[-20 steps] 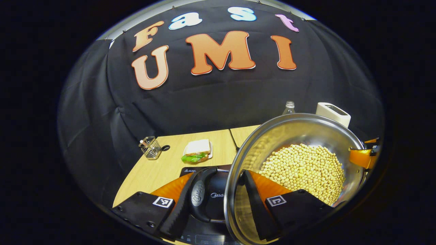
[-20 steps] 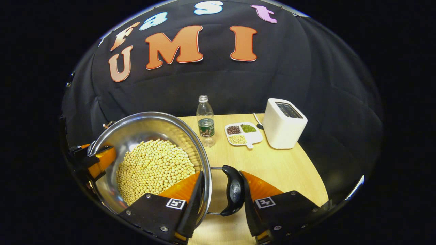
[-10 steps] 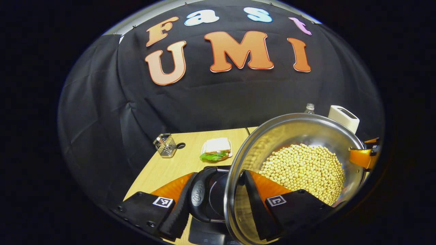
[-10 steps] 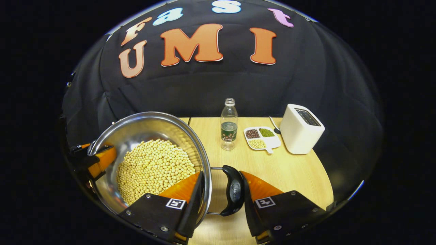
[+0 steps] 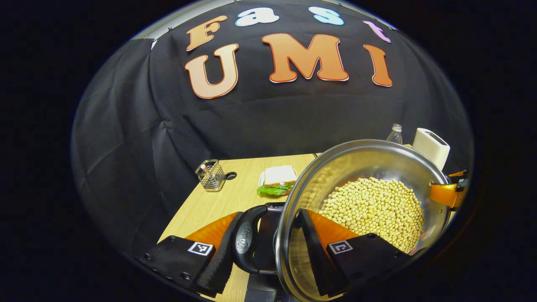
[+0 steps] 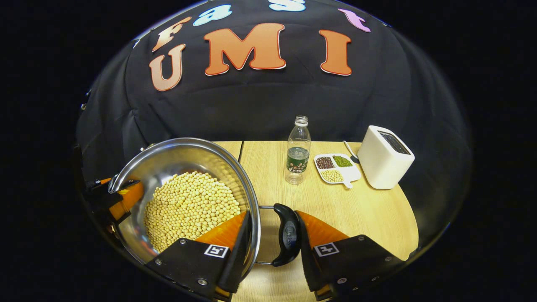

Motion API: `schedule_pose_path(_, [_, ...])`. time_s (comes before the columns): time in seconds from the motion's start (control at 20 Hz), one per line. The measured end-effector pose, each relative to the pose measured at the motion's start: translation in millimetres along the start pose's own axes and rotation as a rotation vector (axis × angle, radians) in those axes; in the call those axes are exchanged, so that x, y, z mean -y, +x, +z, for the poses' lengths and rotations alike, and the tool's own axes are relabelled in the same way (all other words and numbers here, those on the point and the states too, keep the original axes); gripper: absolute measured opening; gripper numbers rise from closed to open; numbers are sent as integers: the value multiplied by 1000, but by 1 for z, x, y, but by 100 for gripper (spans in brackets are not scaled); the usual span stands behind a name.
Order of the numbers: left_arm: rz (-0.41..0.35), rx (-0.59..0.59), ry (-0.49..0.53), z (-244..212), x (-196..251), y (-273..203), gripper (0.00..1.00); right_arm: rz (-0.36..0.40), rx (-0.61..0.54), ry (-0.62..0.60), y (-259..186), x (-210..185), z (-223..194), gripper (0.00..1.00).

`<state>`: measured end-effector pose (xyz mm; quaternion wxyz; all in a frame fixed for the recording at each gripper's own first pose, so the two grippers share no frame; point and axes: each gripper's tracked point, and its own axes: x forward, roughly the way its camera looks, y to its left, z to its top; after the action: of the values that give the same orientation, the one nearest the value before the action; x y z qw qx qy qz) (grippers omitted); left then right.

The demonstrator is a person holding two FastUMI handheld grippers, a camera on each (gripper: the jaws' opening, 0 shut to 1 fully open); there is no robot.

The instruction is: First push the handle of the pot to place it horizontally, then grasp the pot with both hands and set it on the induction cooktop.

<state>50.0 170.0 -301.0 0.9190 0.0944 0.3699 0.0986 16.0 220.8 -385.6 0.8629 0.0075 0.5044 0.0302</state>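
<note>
The wooden table point(image 6: 361, 209) spreads beyond the right gripper's fingers, its near edge cut off by the view's rim. The steel pot point(image 6: 168, 163), filled with yellow beans point(image 6: 188, 205), hangs above the table between the two grippers, its base hidden. In the left gripper view the pot point(image 5: 369, 159) sits beyond the right-hand finger, and a dark cooktop point(image 5: 266, 247) lies low between the fingers, mostly covered by the pot and its handle. The left gripper point(image 5: 264, 251) straddles the pot's rim: one finger is inside the wall and the other presses on the black handle point(image 5: 245, 241), so the gripper is closed on the pot. The right gripper point(image 6: 272, 247) does the same at the opposite side, one finger inside the rim and the other against the second black handle point(image 6: 287, 237). Each handle carries a small raised logo, too small to read. Beyond the right gripper's fingers stand a white toaster point(image 6: 384, 157), a clear bottle point(image 6: 298, 151) whose dark label is unreadable, and a divided dish of beans point(image 6: 335, 167). Beyond the left gripper's fingers lie a sandwich point(image 5: 277, 180) and a wire holder point(image 5: 211, 175). Square black-and-white markers sit on each gripper's body.
</note>
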Motion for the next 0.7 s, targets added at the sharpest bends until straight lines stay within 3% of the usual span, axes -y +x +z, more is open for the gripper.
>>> schedule_pose_path(0.1, [-1, -6, 4, -2, -1, 3, 82, 2, -10, -4, 4, -2, -2, 60])
schedule_pose_path(0.15, [-2, -9, 4, -3, -1, 5, 85, 2, -12, -5, 5, -2, -2, 60])
schedule_pose_path(0.35, [-5, -28, -3, -9, -2, 10, 82, 1, -19, -18, 12, -7, -5, 60])
schedule_pose_path(0.4, [-3, -34, -5, -10, -3, 11, 88, 3, -23, -19, 15, -8, -6, 60])
schedule_pose_path(0.7, [11, -82, -1, -36, -18, 30, 85, 23, -70, -36, 35, -22, -23, 60])
